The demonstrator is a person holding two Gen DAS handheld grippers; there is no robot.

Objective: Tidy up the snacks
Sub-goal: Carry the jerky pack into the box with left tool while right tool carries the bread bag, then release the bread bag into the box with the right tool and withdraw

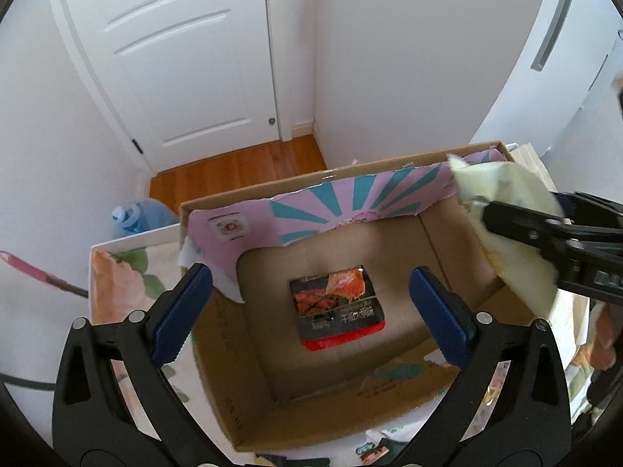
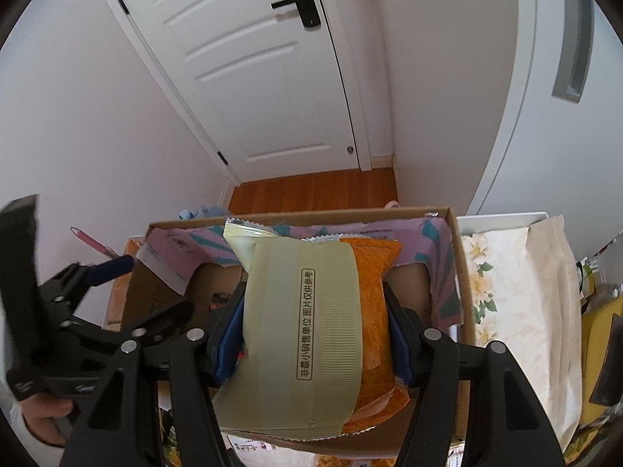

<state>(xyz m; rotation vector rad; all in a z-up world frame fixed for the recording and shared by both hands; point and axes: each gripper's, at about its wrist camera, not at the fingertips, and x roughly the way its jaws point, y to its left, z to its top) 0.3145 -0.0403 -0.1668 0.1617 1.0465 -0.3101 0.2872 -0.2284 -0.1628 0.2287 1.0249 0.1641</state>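
Observation:
An open cardboard box (image 1: pixel 393 334) with a torn pink-and-teal flap stands on a floral cloth. On its floor lies a black-and-red snack packet (image 1: pixel 337 307). My left gripper (image 1: pixel 311 284) hangs open above the box with nothing between its blue pads (image 1: pixel 183 311). From the right comes my right gripper (image 1: pixel 521 210), shut on a pale green packet (image 1: pixel 506 194). In the right wrist view the right gripper (image 2: pixel 313 299) clamps that pale green packet (image 2: pixel 307 330) together with an orange packet (image 2: pixel 373 303) over the box (image 2: pixel 296 216). The left gripper (image 2: pixel 144 292) shows open at the left.
A white door (image 1: pixel 175 58) and wood floor (image 1: pixel 241 167) lie beyond the box. A blue water jug (image 1: pixel 136 218) stands on the floor at the left. A cream paper bag (image 2: pixel 545 292) lies right of the box on the floral cloth (image 2: pixel 483 272). More snack packets (image 1: pixel 373 451) lie near the front edge.

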